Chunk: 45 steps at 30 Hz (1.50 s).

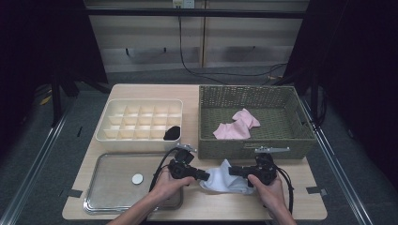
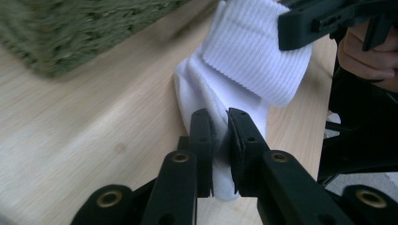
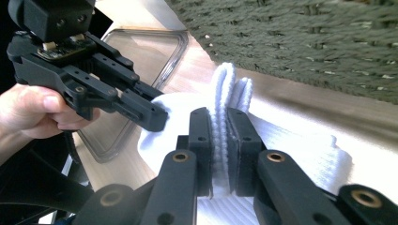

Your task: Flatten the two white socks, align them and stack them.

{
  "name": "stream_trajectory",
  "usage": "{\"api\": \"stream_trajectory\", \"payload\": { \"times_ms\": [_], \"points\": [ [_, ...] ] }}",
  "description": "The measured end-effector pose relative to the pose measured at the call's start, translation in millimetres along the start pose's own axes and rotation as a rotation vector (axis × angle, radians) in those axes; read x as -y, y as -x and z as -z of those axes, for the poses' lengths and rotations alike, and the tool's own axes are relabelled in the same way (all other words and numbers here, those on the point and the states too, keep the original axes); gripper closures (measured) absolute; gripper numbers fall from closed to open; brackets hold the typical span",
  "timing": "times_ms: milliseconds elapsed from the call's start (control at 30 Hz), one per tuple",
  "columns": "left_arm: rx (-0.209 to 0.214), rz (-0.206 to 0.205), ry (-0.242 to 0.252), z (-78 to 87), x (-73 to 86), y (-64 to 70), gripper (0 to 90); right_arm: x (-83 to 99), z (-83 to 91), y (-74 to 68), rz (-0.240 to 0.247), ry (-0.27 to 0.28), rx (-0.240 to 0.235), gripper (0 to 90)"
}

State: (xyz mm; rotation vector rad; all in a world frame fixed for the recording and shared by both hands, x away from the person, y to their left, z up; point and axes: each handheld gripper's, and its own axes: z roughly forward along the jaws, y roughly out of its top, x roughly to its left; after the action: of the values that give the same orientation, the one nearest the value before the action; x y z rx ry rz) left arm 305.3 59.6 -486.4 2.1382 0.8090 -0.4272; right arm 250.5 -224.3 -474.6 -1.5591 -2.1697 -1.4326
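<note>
Both grippers are clenched on one white sock [image 1: 224, 180] at the near edge of the bench [image 1: 206, 201], the left gripper [image 1: 202, 175] at one end, the right gripper [image 1: 233, 171] at the cuff. One dark sock [image 1: 172, 132] sits in the divided box [image 1: 139, 139]; two pink socks [image 1: 238, 124], it seems, wait in the basket [image 1: 253, 144]. Sorting looks barely begun.

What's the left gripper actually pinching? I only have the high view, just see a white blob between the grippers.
Observer: The left gripper is shut on a white sock, on a thin fold at one end.
Operator: And the right?
Observer: The right gripper is shut on bunched ribbed layers of it.
Operator: Sock lifted off the table?
Observer: Cannot tell; in the right gripper view it lies spread low over the table, beside the woven basket.
</note>
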Motion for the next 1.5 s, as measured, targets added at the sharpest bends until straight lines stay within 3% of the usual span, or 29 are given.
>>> {"api": "stream_trajectory", "payload": {
  "times_ms": [267, 367, 500, 633, 867, 1000, 1033, 1100, 1267, 1333, 1433, 1500],
  "points": [
    [-0.019, 0.013, -0.008, 12.6, 6.5, 0.2, 62.7, -0.4, -12.6, -7.8, 0.022, -0.019, -0.008, 80.2],
    [-0.018, 0.018, -0.026, 12.3, 9.3, -3.6, 65.1, 0.5, -17.1, -8.8, 0.027, -0.030, -0.003, 79.7],
    [-0.022, 0.001, -0.032, 8.1, 9.4, -5.3, 78.4, 1.9, -22.2, -10.7, 0.021, -0.038, -0.025, 75.5],
    [-0.031, 0.026, -0.029, 4.1, 9.0, -9.5, 81.7, 2.6, -27.4, -15.5, 0.028, -0.043, -0.056, 70.8],
    [-0.029, 0.021, -0.038, 4.8, 9.3, -10.5, 81.7, 1.4, -23.5, -17.6, 0.015, -0.013, -0.082, 59.5],
    [-0.033, 0.023, -0.031, 6.8, 9.5, -10.0, 76.2, 1.0, -22.0, -18.3, 0.021, -0.010, -0.083, 58.0],
    [-0.053, 0.020, -0.014, 7.4, 9.8, -8.8, 73.3, 1.3, -22.4, -17.8, 0.020, -0.011, -0.084, 58.3],
    [-0.011, 0.032, -0.012, 9.5, 9.5, -10.9, 70.4, 3.0, -25.4, -17.7, 0.024, -0.033, -0.079, 59.9],
    [-0.001, 0.041, 0.008, 12.3, 8.8, -7.3, 63.2, 7.0, -33.8, -18.4, 0.027, -0.066, -0.069, 58.2],
    [-0.019, 0.040, -0.011, 7.2, 7.8, -6.7, 60.6, 9.4, -39.0, -18.7, 0.038, -0.095, -0.053, 55.4],
    [-0.016, 0.055, -0.022, 1.3, 7.0, -11.1, 61.6, 11.5, -43.6, -19.3, 0.035, -0.111, -0.043, 54.1],
    [0.000, 0.053, -0.024, 0.6, 6.2, -12.5, 67.8, 12.8, -47.2, -21.7, 0.047, -0.121, -0.040, 54.1]
  ]
}}
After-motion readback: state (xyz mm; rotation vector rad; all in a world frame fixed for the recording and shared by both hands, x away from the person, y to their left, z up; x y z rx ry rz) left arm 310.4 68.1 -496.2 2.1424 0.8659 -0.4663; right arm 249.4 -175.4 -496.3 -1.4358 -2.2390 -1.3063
